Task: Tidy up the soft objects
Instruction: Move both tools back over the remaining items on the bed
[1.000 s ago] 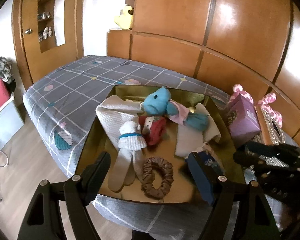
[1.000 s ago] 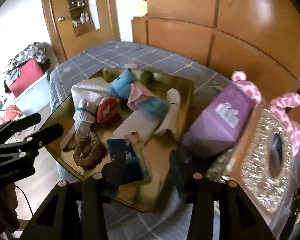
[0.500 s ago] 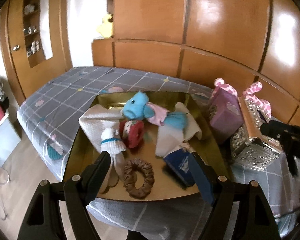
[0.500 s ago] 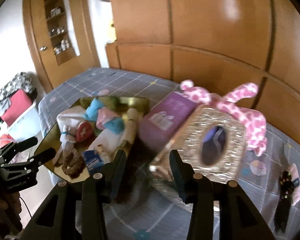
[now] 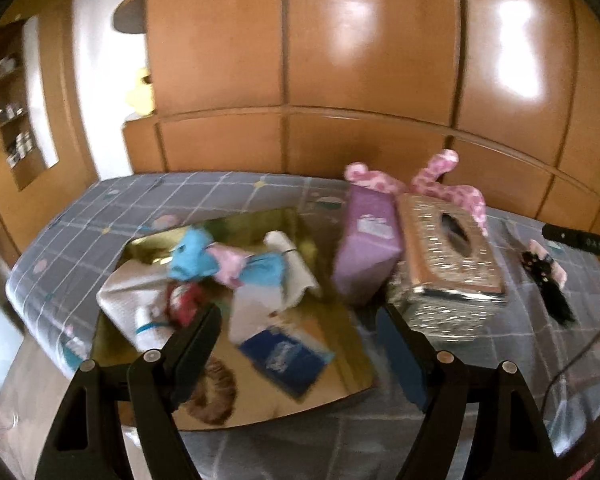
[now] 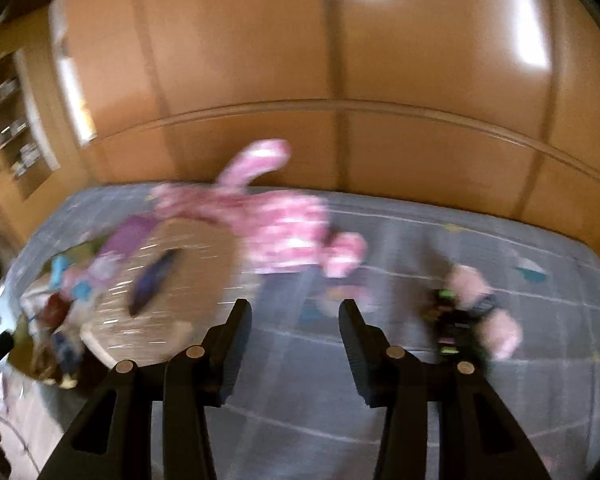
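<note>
Grey checked bedding (image 5: 228, 196) covers the bed, backed by wooden panelling (image 5: 364, 60). Nearest, the left gripper (image 5: 298, 326) hangs with jaws spread wide and empty above the gold tray (image 5: 340, 312), where a blue plush toy (image 5: 196, 258), brown scrunchie (image 5: 216, 394) and blue packet (image 5: 286, 356) lie. Just right of the tray stand a purple box (image 5: 366, 248) and glittery tissue box (image 5: 448, 256). The right gripper (image 6: 294, 330), also parted and empty, hovers over bare bedding, with the pink spotted plush (image 6: 284, 224) beyond and a dark-and-pink soft item (image 6: 466, 316) to its right.
</note>
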`<state>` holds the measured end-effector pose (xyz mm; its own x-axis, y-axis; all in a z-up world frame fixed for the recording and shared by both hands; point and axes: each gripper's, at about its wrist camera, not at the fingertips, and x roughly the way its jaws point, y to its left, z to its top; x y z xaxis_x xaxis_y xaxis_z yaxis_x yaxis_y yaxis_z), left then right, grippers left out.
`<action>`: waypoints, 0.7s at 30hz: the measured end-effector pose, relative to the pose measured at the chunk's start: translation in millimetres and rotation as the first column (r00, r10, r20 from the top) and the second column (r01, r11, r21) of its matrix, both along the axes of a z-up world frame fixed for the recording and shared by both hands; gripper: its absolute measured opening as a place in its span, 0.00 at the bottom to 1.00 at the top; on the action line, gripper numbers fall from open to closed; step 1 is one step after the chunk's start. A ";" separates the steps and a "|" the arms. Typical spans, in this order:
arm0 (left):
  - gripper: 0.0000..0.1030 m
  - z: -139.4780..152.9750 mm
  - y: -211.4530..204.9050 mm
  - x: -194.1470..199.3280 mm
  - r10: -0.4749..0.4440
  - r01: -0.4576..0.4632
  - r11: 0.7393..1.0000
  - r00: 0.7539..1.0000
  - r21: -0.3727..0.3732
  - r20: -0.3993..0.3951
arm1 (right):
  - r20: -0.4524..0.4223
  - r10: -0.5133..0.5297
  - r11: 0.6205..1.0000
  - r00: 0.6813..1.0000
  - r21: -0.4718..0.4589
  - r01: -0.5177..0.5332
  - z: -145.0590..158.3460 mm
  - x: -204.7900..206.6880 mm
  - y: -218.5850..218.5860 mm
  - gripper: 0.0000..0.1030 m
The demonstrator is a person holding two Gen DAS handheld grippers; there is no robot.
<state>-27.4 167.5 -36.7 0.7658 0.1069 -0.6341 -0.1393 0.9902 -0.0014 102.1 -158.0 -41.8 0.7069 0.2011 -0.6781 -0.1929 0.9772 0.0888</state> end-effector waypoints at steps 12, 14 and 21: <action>0.78 14.1 -89.6 31.5 -0.273 0.272 0.962 0.962 -0.026 -0.007 | -0.107 -0.555 0.822 0.825 0.084 0.564 -49.9 23.6 -211.4 0.44; 0.78 13.8 -109.3 38.7 -0.323 0.322 0.946 0.946 -0.039 -0.023 | -0.201 -0.634 0.727 0.747 0.173 0.664 -59.1 19.1 -243.9 0.44; 0.78 -0.1 -186.0 69.4 -0.468 0.457 0.882 0.878 -0.114 -0.101 | -0.292 -0.664 0.604 0.689 0.334 0.724 -68.7 2.0 -276.9 0.44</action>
<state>41.9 -18.5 -36.8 0.6308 -0.2983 -0.7164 0.3298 0.9387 -0.1005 104.1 -434.9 -110.5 0.6631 -0.0483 -0.7470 0.5704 0.6788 0.4625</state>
